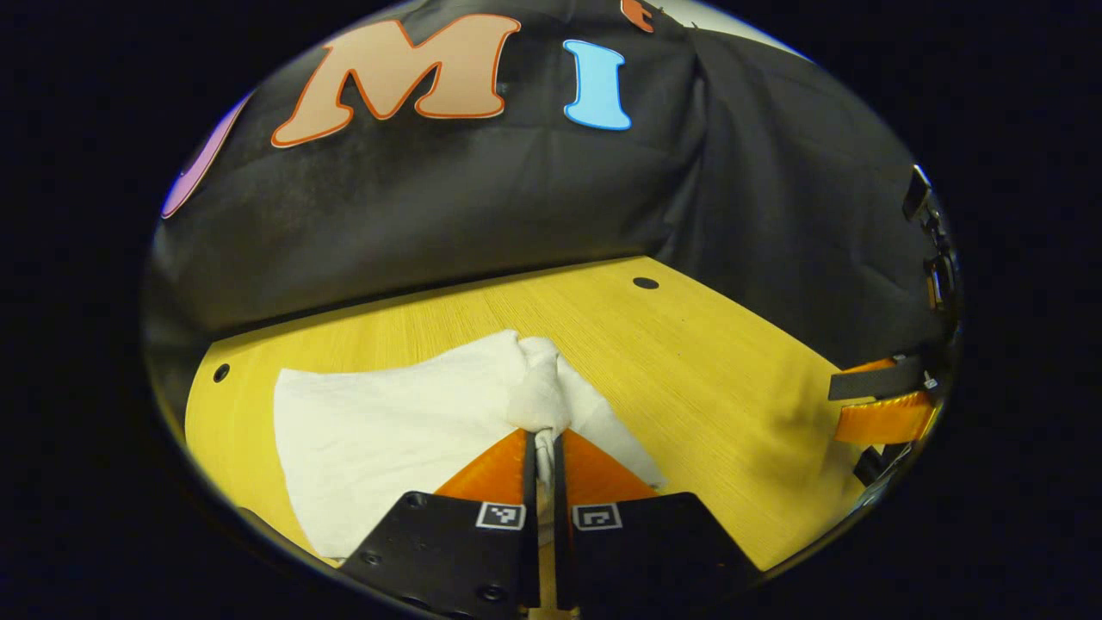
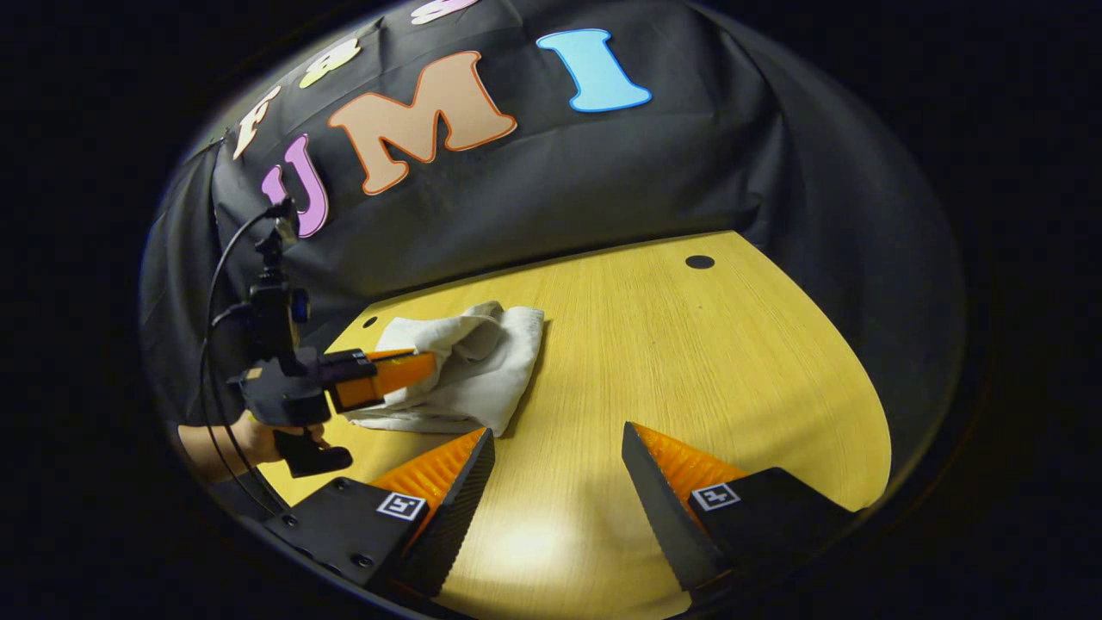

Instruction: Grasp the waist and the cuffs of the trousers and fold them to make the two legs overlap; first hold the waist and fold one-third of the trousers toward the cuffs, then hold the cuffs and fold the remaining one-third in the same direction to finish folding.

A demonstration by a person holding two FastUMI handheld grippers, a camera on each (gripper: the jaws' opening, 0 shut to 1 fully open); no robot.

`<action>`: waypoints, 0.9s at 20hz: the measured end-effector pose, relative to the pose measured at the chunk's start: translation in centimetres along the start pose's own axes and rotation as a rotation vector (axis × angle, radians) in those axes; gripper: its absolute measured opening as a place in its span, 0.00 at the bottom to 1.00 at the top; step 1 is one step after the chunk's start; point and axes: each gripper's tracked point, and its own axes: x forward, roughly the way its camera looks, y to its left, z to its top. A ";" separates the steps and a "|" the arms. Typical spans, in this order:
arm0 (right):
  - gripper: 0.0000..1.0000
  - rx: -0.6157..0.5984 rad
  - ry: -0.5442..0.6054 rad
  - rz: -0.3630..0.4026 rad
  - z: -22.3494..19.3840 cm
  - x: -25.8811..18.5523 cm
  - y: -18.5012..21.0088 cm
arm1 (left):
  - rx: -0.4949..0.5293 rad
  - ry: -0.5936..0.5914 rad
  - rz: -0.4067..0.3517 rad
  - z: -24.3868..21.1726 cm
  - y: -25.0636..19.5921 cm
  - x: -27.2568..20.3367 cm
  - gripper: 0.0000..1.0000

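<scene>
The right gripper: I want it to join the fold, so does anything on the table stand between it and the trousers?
Nothing visible does. The right gripper hangs open over bare table, and the white trousers lie just ahead to its left. The left gripper is shut on them from the far side.

- Left gripper point(image 1: 544, 443): two flat black finger mounts, each with a small square black-and-white marker at its inner corner; round screw heads along the left mount's face.
- Left gripper, seen from the right gripper view point(image 2: 419, 366): black blocky body, black pistol-style handle beneath, dark upright camera mast on top.
- Cable point(image 2: 215, 284): thin, black, arcing from the mast top past the body.
- Hand point(image 2: 258, 435): bare forearm, sleeve not visible.
- Right gripper point(image 2: 558, 456): wedge-shaped fingers with ribbed faces, black mounts with one square marker each, screws on the left mount.
- Right gripper, at the edge of the left gripper view point(image 1: 882, 405): black strap band, dark hardware above.
</scene>
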 end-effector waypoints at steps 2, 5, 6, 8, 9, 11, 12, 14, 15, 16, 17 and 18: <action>0.96 -0.011 -0.016 0.008 0.6 0.1 1.3 | -0.027 -0.012 -0.016 0.0 -0.5 -1.0 0.43; 0.96 -0.022 -0.079 0.018 2.4 -0.1 4.1 | -0.027 -0.076 0.030 1.5 1.5 -3.8 0.99; 0.96 -0.036 -0.110 0.017 3.1 -0.1 5.3 | -0.026 -0.102 0.051 2.1 2.3 -4.9 0.99; 0.96 -0.067 -0.167 0.007 4.6 -0.3 7.3 | -0.029 -0.147 0.089 3.2 4.3 -8.3 0.97; 0.96 -0.082 -0.195 0.010 5.4 -0.3 8.6 | -0.025 -0.173 0.113 4.1 5.3 -10.0 0.96; 0.96 -0.117 -0.249 0.019 6.8 -0.6 11.2 | -0.006 -0.210 0.170 5.4 7.8 -13.4 0.95; 0.96 -0.132 -0.273 0.027 7.4 -0.6 12.5 | 0.003 -0.217 0.202 5.7 9.0 -15.1 0.96; 0.96 -0.140 -0.301 0.047 8.2 -0.8 14.8 | 0.001 -0.259 0.246 6.9 10.6 -18.2 0.95; 0.97 -0.135 -0.315 0.054 8.6 -1.0 15.8 | 0.001 -0.287 0.269 7.6 11.2 -19.7 0.95; 0.96 -0.132 -0.337 0.053 9.1 -1.5 16.4 | 0.006 -0.315 0.298 8.2 12.2 -21.3 0.95; 0.96 -0.133 -0.370 0.048 9.9 -2.0 17.0 | 0.016 -0.339 0.334 8.7 13.4 -22.8 0.95; 0.96 -0.135 -0.403 0.048 10.8 -2.4 17.6 | 0.029 -0.362 0.372 9.5 14.5 -24.1 0.95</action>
